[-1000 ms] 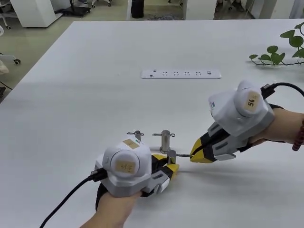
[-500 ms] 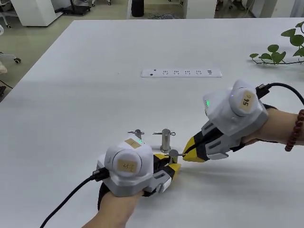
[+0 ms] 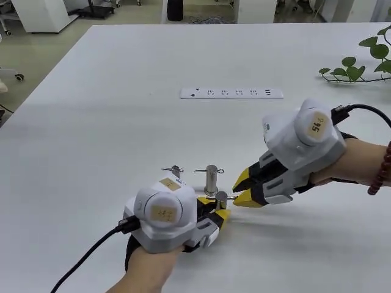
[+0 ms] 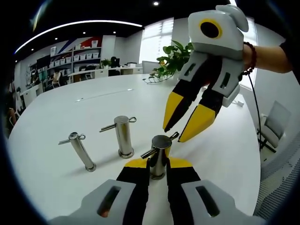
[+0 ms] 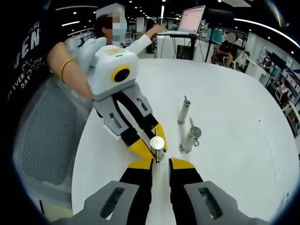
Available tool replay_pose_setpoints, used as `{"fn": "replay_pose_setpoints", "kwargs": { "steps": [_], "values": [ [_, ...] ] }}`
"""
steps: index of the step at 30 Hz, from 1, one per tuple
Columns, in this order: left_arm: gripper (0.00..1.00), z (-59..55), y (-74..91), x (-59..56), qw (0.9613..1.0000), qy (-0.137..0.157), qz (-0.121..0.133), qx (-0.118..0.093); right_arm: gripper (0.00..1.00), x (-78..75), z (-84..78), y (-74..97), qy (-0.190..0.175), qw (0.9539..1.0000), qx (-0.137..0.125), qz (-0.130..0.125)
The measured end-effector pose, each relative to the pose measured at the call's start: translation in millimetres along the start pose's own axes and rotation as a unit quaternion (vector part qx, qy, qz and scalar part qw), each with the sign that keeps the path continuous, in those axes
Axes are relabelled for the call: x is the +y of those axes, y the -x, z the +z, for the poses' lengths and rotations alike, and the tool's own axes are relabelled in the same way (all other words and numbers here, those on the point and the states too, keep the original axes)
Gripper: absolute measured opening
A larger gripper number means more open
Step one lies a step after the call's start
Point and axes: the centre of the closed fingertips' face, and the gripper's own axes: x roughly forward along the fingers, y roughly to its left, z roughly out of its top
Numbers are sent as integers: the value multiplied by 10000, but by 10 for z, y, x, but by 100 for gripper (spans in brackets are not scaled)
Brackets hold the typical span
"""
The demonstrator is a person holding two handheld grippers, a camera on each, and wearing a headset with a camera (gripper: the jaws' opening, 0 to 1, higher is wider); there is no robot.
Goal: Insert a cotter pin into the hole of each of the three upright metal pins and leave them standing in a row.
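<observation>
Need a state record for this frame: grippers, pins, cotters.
left gripper: shut on near pin, low on its shaft
right gripper: open, tips close to the cotter pin, not gripping it
cotter pin: through near pin's hole
middle pin: standing, cotter through it
far pin: standing, cotter through it
remaining: release near pin

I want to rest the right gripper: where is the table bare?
Free: the wide band of table between the power strip and the three pins, and the stretch left of the pins. Crowded: the near pin, clamped by the left gripper, with the open right gripper beside it.
</observation>
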Motion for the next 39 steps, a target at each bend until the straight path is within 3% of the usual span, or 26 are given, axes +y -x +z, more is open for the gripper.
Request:
{"fn": "replay_pose_setpoints", "kwargs": {
  "steps": [10,39],
  "values": [
    [11,-3,0,-3,10000,57,-7,12,0,37,-7,12,-8,10000,-4,12],
    [12,-47,-18,8,9994,315,-88,126,0,35,48,-84,-2,10000,45,80]
  ]
}}
